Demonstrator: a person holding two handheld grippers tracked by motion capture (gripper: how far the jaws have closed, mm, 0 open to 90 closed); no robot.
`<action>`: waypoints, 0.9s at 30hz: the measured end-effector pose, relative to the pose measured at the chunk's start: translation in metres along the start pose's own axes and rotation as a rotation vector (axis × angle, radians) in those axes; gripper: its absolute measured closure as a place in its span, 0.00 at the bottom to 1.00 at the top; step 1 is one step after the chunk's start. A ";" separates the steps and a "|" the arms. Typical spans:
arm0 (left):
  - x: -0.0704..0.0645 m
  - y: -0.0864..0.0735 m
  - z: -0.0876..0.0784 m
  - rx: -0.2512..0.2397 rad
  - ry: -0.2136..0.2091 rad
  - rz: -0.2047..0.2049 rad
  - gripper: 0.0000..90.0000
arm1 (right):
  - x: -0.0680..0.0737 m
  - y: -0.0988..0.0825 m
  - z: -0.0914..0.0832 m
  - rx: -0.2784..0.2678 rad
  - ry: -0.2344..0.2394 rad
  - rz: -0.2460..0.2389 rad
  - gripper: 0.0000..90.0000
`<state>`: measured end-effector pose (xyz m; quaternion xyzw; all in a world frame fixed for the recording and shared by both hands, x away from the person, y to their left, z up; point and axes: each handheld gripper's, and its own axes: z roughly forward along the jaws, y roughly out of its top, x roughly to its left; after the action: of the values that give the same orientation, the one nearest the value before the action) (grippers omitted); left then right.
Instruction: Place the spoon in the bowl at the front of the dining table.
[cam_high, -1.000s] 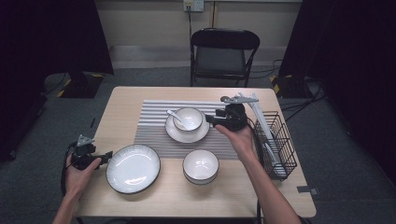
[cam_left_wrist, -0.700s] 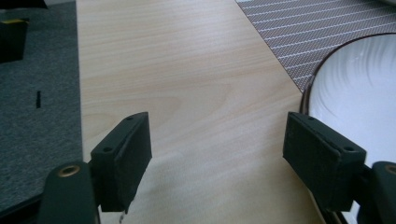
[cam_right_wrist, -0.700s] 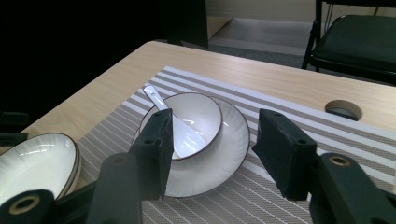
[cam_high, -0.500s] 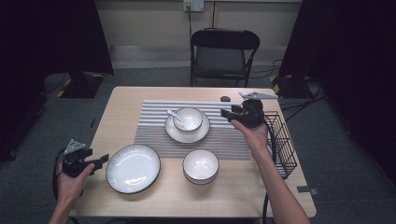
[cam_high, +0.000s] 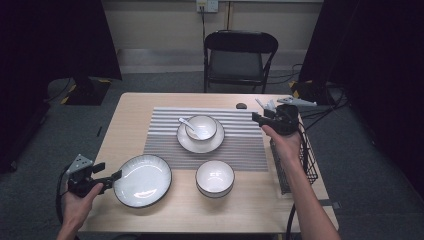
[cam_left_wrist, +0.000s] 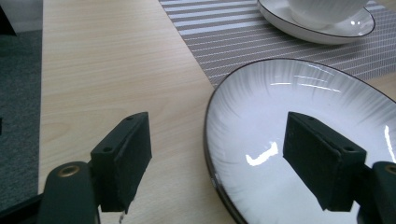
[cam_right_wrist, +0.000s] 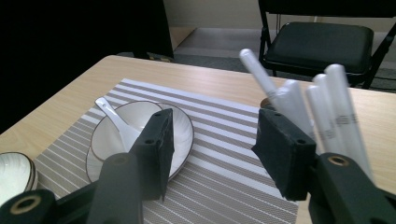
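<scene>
Light wooden table (cam_high: 150, 107), grey striped placemat (cam_high: 240, 145) in the middle. Black wire rack (cam_high: 305, 155) at the right edge. Wide white dark-rimmed plate (cam_high: 142, 180) front-left; left gripper (cam_high: 107, 177) level just beside its rim, jaws wide, rim between them in the left gripper view, no contact. Right gripper (cam_high: 256, 117) at the placemat's right edge, jaws apart, nothing between; white sticks (cam_right_wrist: 322, 107) just behind.

Left tongs (cam_high: 116, 176) drawn back off plate (cam_high: 142, 180); right tongs (cam_high: 256, 118) retreated toward basket (cam_high: 295, 165), seemingly empty
</scene>
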<state>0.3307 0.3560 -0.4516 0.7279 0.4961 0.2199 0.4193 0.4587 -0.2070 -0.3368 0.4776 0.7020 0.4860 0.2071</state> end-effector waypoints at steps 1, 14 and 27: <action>-0.005 0.000 0.001 0.006 -0.011 0.014 0.26 | -0.002 0.000 -0.002 -0.004 -0.005 0.002 0.52; -0.037 0.010 0.006 0.002 -0.085 0.078 0.26 | -0.024 -0.004 -0.013 -0.004 -0.088 0.021 0.56; -0.055 0.018 0.016 0.026 -0.122 0.138 0.25 | -0.034 -0.015 -0.006 0.061 -0.128 0.040 0.63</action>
<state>0.3297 0.2973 -0.4400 0.7777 0.4210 0.1971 0.4232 0.4624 -0.2408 -0.3535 0.5278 0.6920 0.4370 0.2272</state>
